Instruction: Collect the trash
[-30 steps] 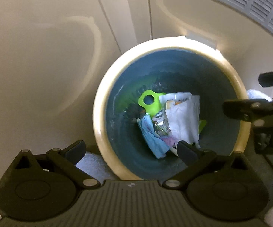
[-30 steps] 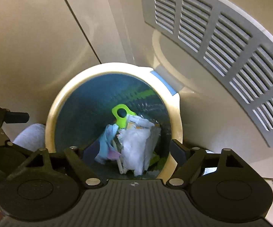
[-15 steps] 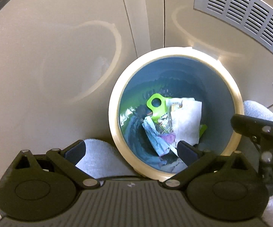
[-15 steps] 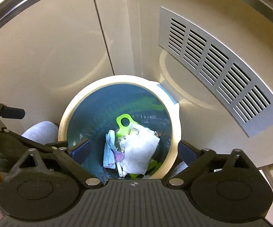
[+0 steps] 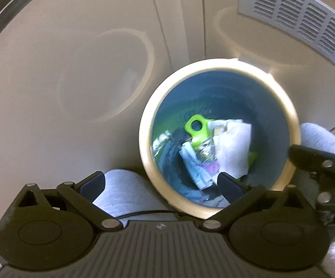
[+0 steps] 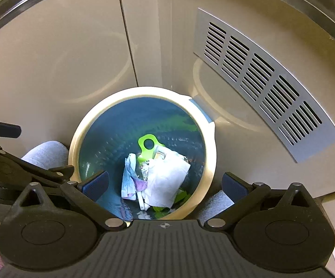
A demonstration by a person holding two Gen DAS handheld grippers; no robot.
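A round bin with a cream rim (image 5: pixel 144 139) and blue inside stands on the floor below me; it also shows in the right wrist view (image 6: pixel 210 153). Inside lie a white crumpled wrapper (image 5: pixel 233 148) (image 6: pixel 167 180), a lime green plastic piece with a hole (image 5: pixel 196 129) (image 6: pixel 147 147), and bluish paper (image 5: pixel 194 164) (image 6: pixel 128 178). My left gripper (image 5: pixel 160 183) is open and empty above the bin's near rim. My right gripper (image 6: pixel 165 183) is open and empty above the bin; it also shows at the right of the left wrist view (image 5: pixel 318 162).
Beige cabinet panels (image 6: pixel 51 58) rise behind the bin, with a grey vent grille (image 6: pixel 260 78) at the right. The person's grey-clad knees (image 5: pixel 125 192) (image 6: pixel 44 153) flank the bin. The left gripper's body (image 6: pixel 2 162) shows at the right wrist view's left edge.
Both grippers have pulled up and back from the bin, which looks smaller and farther now. More of the cabinet, grille and knees has come into view. The jaws stayed open.
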